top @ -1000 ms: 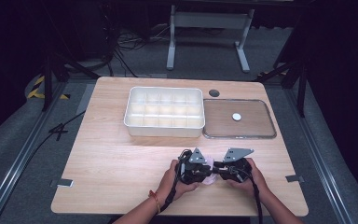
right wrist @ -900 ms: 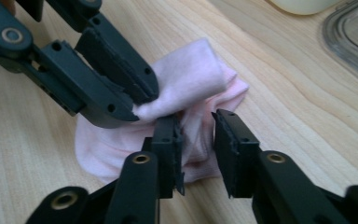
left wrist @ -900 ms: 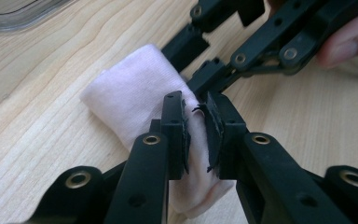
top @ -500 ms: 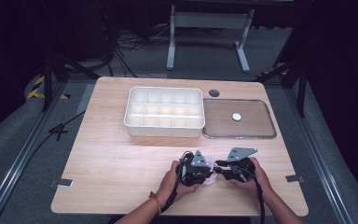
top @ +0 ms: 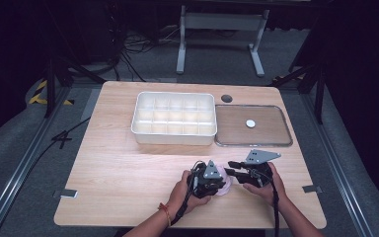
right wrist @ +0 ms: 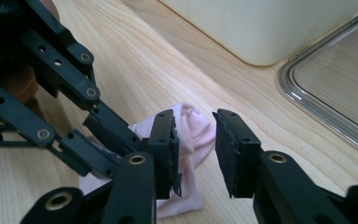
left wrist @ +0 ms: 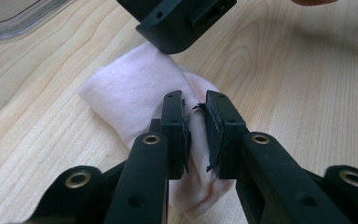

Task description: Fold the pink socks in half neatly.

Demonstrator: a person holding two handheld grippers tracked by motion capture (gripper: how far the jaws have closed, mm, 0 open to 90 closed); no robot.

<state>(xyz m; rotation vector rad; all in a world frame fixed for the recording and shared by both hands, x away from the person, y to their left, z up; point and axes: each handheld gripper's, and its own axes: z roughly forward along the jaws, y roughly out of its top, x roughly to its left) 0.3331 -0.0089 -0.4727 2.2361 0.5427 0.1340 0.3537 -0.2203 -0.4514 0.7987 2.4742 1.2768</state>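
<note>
right hand-held gripper (right wrist: 195, 154) jaws newly spread off soft pink knit cloth (left wrist: 135, 93), left hand-held gripper (left wrist: 196, 133) pinching its fold

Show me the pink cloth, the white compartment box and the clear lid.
pink cloth (left wrist: 130, 93), left gripper view, its flat top
white compartment box (top: 173, 138), high view, front wall
clear lid (top: 253, 144), high view, near rim

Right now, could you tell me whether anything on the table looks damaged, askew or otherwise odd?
The black pads inside the left claw look frayed, with ragged bits hanging off their edges where they pinch the crumpled pale pink cloth. The right claw pads look similarly worn. The white compartment box and clear flat lid sit square.
</note>
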